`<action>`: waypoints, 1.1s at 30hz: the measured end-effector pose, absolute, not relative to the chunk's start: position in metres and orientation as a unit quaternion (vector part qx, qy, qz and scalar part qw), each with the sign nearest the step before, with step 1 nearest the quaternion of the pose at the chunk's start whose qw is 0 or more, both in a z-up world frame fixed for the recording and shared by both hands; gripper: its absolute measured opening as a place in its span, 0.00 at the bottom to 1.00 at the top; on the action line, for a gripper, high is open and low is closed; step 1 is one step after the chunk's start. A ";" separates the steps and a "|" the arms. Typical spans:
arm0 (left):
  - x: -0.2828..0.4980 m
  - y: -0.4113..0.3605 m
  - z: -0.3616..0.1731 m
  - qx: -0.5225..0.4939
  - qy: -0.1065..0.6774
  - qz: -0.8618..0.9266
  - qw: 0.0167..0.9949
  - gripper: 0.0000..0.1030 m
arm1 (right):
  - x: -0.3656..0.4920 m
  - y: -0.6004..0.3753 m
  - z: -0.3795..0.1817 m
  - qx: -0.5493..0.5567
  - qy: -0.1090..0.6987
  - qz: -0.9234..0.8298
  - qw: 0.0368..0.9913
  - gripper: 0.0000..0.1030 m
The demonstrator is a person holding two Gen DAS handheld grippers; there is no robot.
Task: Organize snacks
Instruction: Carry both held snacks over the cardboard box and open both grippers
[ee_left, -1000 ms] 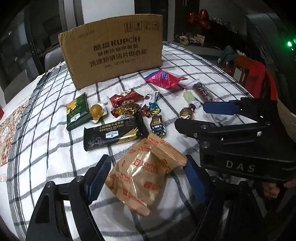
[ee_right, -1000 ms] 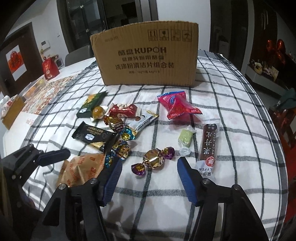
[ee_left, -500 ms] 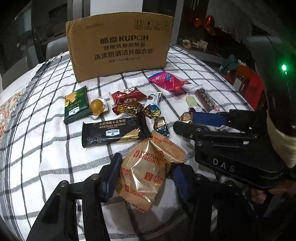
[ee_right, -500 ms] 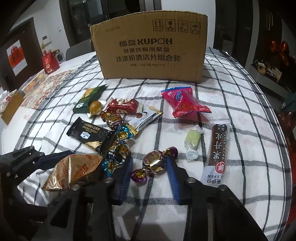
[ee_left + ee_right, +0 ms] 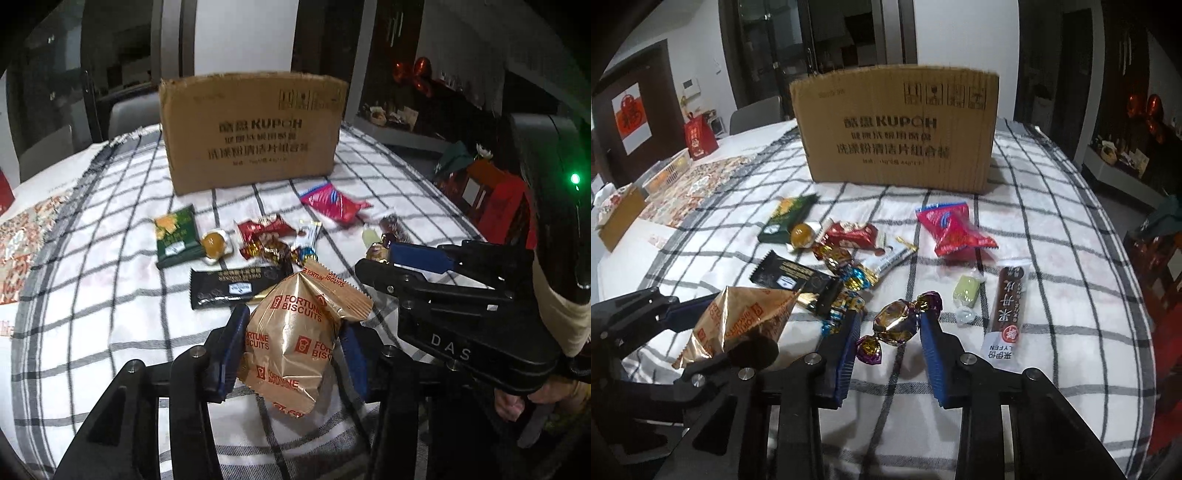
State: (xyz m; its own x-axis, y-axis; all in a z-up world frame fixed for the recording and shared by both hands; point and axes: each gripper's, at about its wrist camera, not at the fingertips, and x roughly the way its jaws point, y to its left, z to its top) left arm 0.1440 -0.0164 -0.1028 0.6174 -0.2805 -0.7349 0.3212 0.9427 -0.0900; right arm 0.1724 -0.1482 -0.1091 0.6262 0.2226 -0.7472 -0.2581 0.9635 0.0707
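Observation:
My left gripper (image 5: 291, 350) is shut on a gold Fortune Biscuits pack (image 5: 295, 332) and holds it off the checked cloth; the pack also shows in the right wrist view (image 5: 738, 321). My right gripper (image 5: 890, 332) is shut on a gold and purple wrapped candy (image 5: 895, 325), lifted a little. A brown cardboard box (image 5: 897, 129) stands at the back of the table. Other snacks lie between: a black cracker bar (image 5: 236, 286), a green pack (image 5: 175, 236), a red pack (image 5: 951, 230) and a brown Lyfen bar (image 5: 1008, 302).
Small foil candies (image 5: 849, 273), a round orange sweet (image 5: 801, 234), a dark red packet (image 5: 849, 234) and a pale green candy (image 5: 966, 290) lie on the cloth (image 5: 1052, 258). A red gift box (image 5: 698, 136) and a chair (image 5: 755, 114) stand far left.
Both grippers closed, the left on the biscuit pack and the right on the gold candy. Both have lifted their snacks a little off the cloth.

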 end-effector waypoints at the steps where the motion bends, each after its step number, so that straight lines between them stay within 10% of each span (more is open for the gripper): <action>1: 0.142 -0.015 -0.098 0.025 0.399 -0.165 0.902 0.46 | 0.170 -0.148 -0.105 -0.021 0.406 0.134 0.904 0.34; 33: 0.196 0.003 0.037 0.044 0.233 -0.135 0.962 0.46 | 0.219 -0.155 0.030 -0.005 0.254 0.142 0.957 0.34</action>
